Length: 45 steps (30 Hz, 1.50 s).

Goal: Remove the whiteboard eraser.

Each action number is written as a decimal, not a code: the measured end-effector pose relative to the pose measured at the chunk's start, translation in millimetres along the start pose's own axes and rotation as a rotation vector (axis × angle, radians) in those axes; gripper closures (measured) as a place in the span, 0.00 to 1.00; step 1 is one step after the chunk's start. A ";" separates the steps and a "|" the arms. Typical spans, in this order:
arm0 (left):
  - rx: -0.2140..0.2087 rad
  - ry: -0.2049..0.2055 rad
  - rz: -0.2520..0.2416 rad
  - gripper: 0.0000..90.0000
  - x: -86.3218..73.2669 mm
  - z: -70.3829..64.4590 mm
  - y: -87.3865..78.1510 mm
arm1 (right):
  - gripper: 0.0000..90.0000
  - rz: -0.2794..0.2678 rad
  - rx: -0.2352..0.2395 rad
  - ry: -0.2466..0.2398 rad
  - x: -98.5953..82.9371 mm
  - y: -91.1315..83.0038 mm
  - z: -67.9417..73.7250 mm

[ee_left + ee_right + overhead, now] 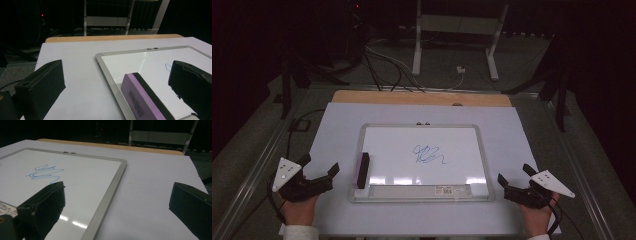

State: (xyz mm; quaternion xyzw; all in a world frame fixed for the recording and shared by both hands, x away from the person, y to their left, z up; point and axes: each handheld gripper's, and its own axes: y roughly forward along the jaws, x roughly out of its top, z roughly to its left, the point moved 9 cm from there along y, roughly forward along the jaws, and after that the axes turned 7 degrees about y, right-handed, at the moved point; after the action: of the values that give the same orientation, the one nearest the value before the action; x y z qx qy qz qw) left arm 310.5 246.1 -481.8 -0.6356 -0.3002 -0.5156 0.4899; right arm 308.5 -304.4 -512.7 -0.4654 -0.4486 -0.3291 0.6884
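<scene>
Eraser [363, 170] lies right of left claw [320, 166] (agape).

No legible text. Eraser [142, 100]: dark print along its purple side, too blurred to read. Whiteboard [424, 197]: barcode sticker [446, 190] on its bottom rail, characters too small to read.

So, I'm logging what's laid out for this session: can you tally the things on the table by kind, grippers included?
Whiteboard: 1
Eraser: 1
Blue scribble on the board: 1
Grippers: 2, the left gripper and the right gripper, both open and holding nothing
Total: 5
</scene>
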 end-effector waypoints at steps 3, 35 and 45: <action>-0.007 0.002 0.004 0.01 1.4 -2.2 3.9 | 0.01 -0.002 -0.002 0.009 0.4 -0.1 -1.6; -0.092 -0.003 0.112 0.04 -18.0 -29.0 38.4 | 0.01 0.008 0.002 0.010 -0.9 1.4 -1.2; -0.096 -0.007 0.135 0.05 -24.7 -32.8 41.1 | 0.01 0.015 -0.003 0.011 -1.7 2.1 -1.4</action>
State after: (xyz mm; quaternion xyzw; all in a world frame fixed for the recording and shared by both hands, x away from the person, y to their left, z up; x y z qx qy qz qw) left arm 328.1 204.7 -518.5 -0.6790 -0.2331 -0.4929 0.4916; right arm 310.1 -304.9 -515.3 -0.4677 -0.4410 -0.3272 0.6926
